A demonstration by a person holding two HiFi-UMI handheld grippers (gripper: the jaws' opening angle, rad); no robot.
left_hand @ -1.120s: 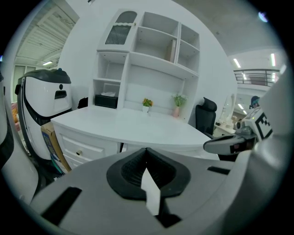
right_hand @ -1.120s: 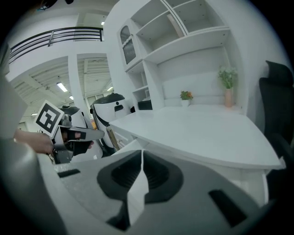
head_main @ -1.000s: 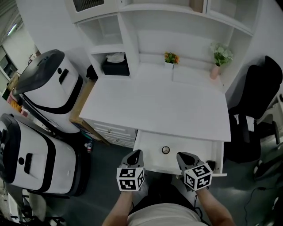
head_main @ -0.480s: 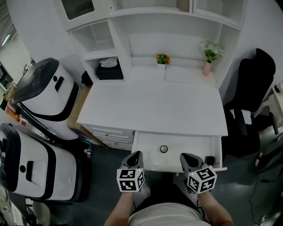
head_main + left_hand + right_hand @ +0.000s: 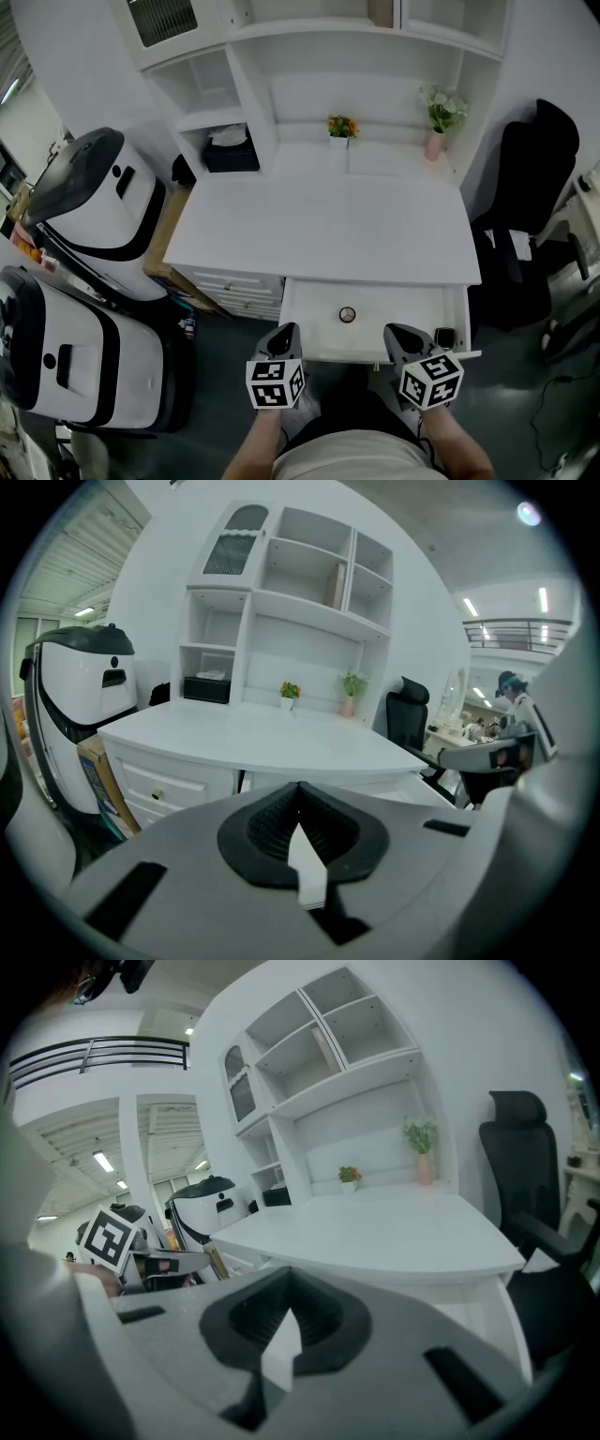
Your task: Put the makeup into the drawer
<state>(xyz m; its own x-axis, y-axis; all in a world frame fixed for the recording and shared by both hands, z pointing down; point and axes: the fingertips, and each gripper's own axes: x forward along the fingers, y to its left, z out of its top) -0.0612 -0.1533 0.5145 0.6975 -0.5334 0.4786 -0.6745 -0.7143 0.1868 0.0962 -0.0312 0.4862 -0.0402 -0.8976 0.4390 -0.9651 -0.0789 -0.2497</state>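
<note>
**A:** Start with the head view. Where is the makeup?

**B:** A small round makeup piece (image 5: 348,315) lies flat near the middle of the open drawer (image 5: 403,302). The drawer is pulled out from under the right half of the white tabletop (image 5: 328,230). A small dark item (image 5: 444,337) sits in the drawer's right front corner, too small to identify.

**A:** And the tongs?

**B:** Both hover at the drawer's front edge, apart from the makeup piece. The left tongs (image 5: 285,330) are by the left front corner. The right tongs (image 5: 395,331) are further right, near the dark item.

**A:** What else is around?

**B:** At the back of the tabletop stand a pot of orange flowers (image 5: 340,127) and a pink vase (image 5: 433,145) with green sprigs. A black tissue box (image 5: 231,155) sits in a shelf nook on the left. A black chair (image 5: 530,206) stands to the right. Two white-and-black machines (image 5: 103,202) are on the floor to the left.

**A:** Now the left gripper view.

**B:** The left tongs are clenched. Their black pads meet at the tip, with nothing between them. The tabletop runs across beyond them, with the white shelves above it.

**A:** And the right gripper view?

**B:** The right tongs are clenched too, pads together and empty. The tabletop lies ahead and the chair is at the right. The marker cube (image 5: 112,1235) of the left tongs shows near the left edge.
</note>
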